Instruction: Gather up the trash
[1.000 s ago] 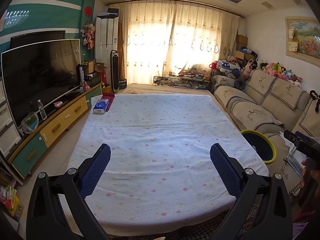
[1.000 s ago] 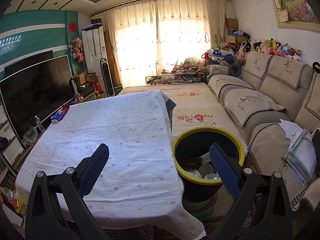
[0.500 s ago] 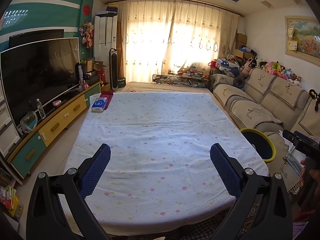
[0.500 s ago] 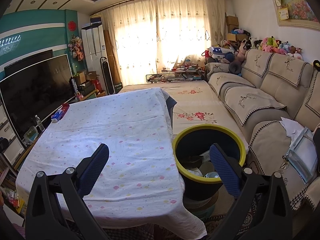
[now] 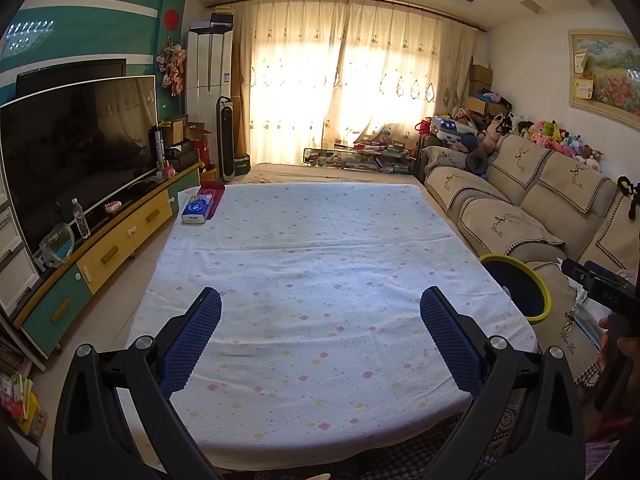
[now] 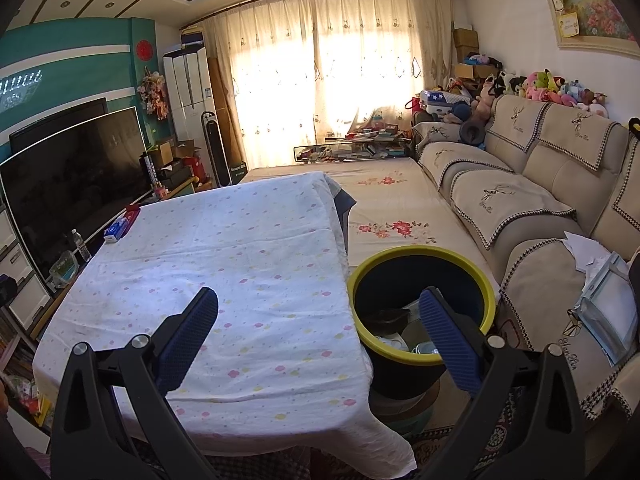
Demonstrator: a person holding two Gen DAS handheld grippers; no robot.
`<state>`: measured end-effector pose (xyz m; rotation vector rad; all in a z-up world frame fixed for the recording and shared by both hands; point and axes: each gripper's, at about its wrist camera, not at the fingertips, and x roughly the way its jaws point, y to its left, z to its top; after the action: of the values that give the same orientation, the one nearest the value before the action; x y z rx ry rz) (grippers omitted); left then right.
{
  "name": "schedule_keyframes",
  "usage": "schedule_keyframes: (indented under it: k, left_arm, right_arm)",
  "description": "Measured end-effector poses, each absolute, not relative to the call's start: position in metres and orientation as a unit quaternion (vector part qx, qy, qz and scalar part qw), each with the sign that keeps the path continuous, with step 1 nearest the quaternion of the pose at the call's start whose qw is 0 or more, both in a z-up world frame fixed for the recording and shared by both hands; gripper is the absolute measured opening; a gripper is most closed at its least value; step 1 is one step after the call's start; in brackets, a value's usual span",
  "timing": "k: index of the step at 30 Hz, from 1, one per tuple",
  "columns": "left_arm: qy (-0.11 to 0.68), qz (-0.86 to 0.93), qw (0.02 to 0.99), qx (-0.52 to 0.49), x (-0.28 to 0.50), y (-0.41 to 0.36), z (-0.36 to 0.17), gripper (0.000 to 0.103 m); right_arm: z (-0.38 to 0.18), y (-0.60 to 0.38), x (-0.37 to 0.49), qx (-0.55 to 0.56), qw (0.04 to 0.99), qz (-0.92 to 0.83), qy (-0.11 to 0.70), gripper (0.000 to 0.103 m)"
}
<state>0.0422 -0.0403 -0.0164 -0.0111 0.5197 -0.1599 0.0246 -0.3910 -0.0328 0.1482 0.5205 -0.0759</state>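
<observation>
Big picture first: the worktop [image 5: 320, 280], draped in a dotted white cloth, fills both views and looks bare of litter, so the collecting seems close to done. Just off the worktop's right edge stands the yellow-rimmed bin [image 6: 420, 304], tucked between worktop and sofa [image 6: 540, 200], presumably so anything swept up drops straight in; cups and scraps lie inside. At the worktop's far left corner sits a tissue box [image 5: 197, 209], likely a keeper, not trash. Right tool [image 6: 318, 334] hangs above the worktop's right edge beside the bin, fingers spread, nothing between them. Left tool [image 5: 320, 338] hovers over the worktop's near edge, spread and empty too.
</observation>
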Motion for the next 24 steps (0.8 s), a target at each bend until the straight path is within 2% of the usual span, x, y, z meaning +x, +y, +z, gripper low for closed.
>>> schedule_keyframes:
  k: [24]
  left_arm:
    - [0.260,-0.080,0.962,-0.009,0.0449,-0.0386,-0.0192,0.098]
  right_arm:
    - [-0.0362,-0.3907,0.0264,0.076,0.962,-0.037,0.261,0.096]
